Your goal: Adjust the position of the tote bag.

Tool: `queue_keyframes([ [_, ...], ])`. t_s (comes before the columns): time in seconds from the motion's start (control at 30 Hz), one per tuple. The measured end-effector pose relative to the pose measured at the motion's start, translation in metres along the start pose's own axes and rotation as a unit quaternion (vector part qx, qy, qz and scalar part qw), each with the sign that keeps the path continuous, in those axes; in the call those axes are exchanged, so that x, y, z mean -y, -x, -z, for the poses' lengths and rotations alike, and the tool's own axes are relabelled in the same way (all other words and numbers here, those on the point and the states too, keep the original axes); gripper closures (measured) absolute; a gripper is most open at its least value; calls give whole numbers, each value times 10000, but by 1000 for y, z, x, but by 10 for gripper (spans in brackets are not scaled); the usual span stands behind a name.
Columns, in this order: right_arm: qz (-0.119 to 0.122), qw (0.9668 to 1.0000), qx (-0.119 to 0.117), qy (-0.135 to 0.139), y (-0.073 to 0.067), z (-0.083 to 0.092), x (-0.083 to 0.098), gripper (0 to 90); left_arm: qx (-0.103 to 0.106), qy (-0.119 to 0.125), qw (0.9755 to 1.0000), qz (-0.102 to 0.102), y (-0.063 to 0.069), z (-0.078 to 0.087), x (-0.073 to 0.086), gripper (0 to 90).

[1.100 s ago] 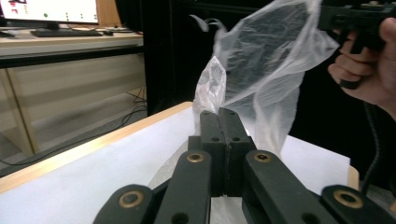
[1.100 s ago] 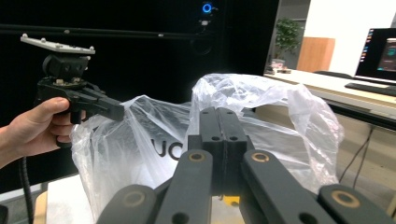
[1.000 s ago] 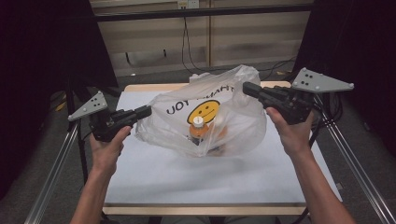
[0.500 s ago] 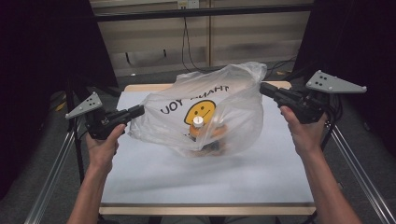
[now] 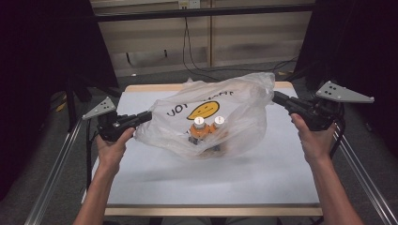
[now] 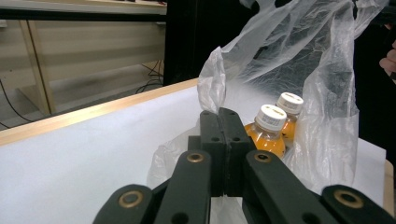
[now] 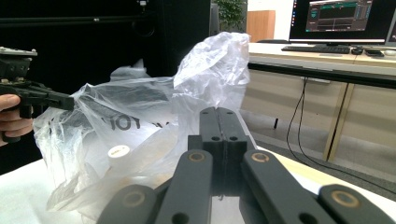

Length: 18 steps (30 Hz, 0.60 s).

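A clear plastic bag (image 5: 220, 117) with a yellow smiley print is stretched over the white table (image 5: 197, 183). Inside it stand two orange bottles (image 5: 199, 131) with white caps, also seen through the plastic in the left gripper view as bottles (image 6: 268, 128). My left gripper (image 5: 146, 116) is shut on the bag's left edge, a fold of plastic (image 6: 212, 88) rising from its closed jaws (image 6: 223, 113). My right gripper (image 5: 277, 97) is shut on the bag's right handle, and the bag (image 7: 140, 126) billows just beyond its tips (image 7: 223, 112).
The table has a wooden rim (image 5: 211, 211) and metal rails (image 5: 56, 173) along both sides. Cables (image 5: 192, 51) hang at the back wall. In the right gripper view, a desk with a monitor (image 7: 341, 18) stands behind.
Both hands have moved apart and downward, pulling the bag wider and lower. The bag's bottom with the bottles has sunk toward the table.
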State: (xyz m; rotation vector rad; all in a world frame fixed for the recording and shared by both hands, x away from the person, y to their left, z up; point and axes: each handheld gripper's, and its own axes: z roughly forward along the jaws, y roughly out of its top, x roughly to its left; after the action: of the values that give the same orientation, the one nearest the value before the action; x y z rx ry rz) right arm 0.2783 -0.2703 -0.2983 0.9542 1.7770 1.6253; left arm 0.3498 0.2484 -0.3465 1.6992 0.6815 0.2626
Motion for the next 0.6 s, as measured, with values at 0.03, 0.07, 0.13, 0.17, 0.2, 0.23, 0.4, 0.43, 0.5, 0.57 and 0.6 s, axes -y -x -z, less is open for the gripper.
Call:
queue_keyframes([
  [0.03,-14,10000,-2,1,1,1,1,900,-24,-15,10000,-17,-1,0,0,900],
  [0.07,-21,10000,29,1,2,2,2,900,-37,-9,10000,5,-2,0,0,900],
  [0.13,-45,10000,48,-29,3,4,5,900,-66,-39,10000,13,-4,0,3,900],
  [0.17,-45,10000,48,-29,3,4,5,900,-66,-39,10000,13,-4,0,3,900],
  [0.2,-68,10000,63,-29,4,5,9,900,-60,9,10000,74,-5,-1,7,900],
  [0.23,-79,9999,57,-49,4,5,11,900,-42,21,9999,110,-5,-2,11,900],
  [0.4,-187,9998,42,-105,5,3,24,900,1,40,9997,239,-7,-4,21,900],
  [0.43,-198,9997,40,-111,6,2,26,900,51,72,9996,265,-8,-5,22,900],
  [0.5,-223,9996,68,-172,6,0,30,900,30,58,9996,265,-8,-5,23,900],
  [0.57,-211,9994,99,-238,7,-2,34,900,26,11,9998,179,-7,-7,26,900],
  [0.6,-234,9992,128,-284,7,-3,37,900,0,-21,9998,182,-7,-7,27,900],
])
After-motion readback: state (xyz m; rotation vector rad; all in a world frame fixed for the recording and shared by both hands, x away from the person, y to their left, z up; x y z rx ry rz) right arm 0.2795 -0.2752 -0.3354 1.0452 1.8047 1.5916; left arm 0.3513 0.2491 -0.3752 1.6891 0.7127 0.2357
